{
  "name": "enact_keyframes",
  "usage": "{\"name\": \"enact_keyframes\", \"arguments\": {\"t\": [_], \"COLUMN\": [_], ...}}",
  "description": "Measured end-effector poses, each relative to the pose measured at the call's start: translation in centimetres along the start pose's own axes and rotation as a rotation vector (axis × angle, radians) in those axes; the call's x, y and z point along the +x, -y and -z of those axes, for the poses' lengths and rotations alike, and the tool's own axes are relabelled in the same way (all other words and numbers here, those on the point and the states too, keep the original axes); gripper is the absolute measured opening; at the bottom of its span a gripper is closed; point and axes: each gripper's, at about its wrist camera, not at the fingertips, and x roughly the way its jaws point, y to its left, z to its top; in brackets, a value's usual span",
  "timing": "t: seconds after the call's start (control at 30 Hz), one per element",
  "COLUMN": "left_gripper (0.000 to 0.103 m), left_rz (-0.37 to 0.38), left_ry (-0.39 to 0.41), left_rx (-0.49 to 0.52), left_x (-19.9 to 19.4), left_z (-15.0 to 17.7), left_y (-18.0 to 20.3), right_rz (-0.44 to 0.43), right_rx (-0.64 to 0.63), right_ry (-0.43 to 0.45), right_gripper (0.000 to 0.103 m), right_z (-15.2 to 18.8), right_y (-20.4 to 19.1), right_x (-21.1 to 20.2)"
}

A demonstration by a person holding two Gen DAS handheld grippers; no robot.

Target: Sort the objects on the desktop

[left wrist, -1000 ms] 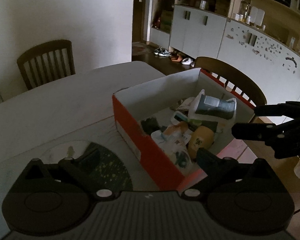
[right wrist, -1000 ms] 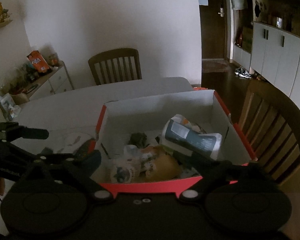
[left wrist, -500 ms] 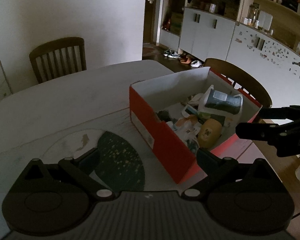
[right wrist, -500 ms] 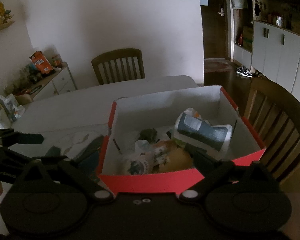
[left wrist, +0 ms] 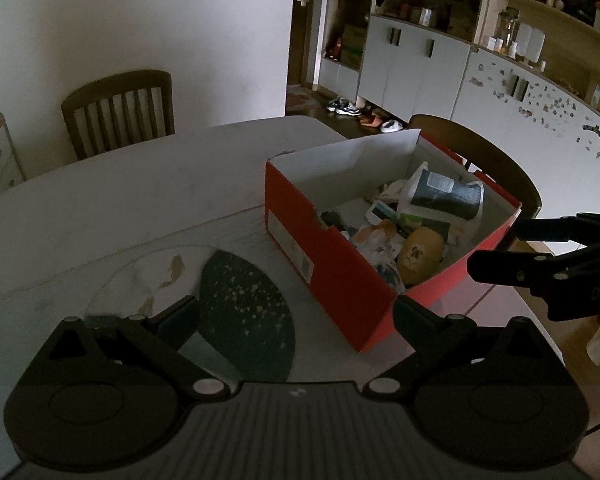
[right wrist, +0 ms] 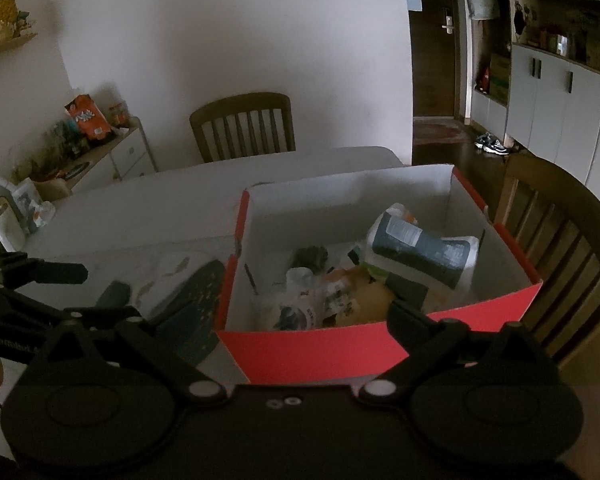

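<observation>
A red shoebox (left wrist: pixel 332 280) with white inner walls (right wrist: pixel 340 200) stands on the white table. It holds several things: a dark grey-and-white packet (left wrist: pixel 446 196) (right wrist: pixel 420 250), a tan pouch (left wrist: pixel 420 252), crumpled white wrappers (right wrist: pixel 300 304). My left gripper (left wrist: pixel 296 312) is open and empty, above the table left of the box's near corner. My right gripper (right wrist: pixel 260 304) is open and empty, just in front of the box's near wall; it also shows in the left wrist view (left wrist: pixel 540 252) at the right.
A round glass plate with a dark green patch (left wrist: pixel 236 304) lies on the table (left wrist: pixel 120 200) left of the box. Wooden chairs stand at the far side (left wrist: pixel 120 112) and right of the box (right wrist: pixel 560 248). A cluttered sideboard (right wrist: pixel 80 148) stands far left.
Both grippers have drawn back from the box and a little to the left; the box now sits farther right and farther off in both views. Jaws stay open.
</observation>
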Motion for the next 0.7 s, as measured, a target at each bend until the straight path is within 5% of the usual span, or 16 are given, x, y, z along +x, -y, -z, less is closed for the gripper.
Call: {"name": "enact_keyframes", "arguments": {"t": [0.7], "left_gripper": [0.103], "left_rz": [0.039], "left_ry": [-0.018], "left_rx": [-0.008], "left_x": [0.15], "left_z": [0.15], "left_y": [-0.59], "right_rz": [0.022], "right_rx": [0.015], "right_ry": [-0.013], "right_gripper": [0.101], "right_z": [0.19], "right_y": [-0.29], "right_x": [-0.08]}}
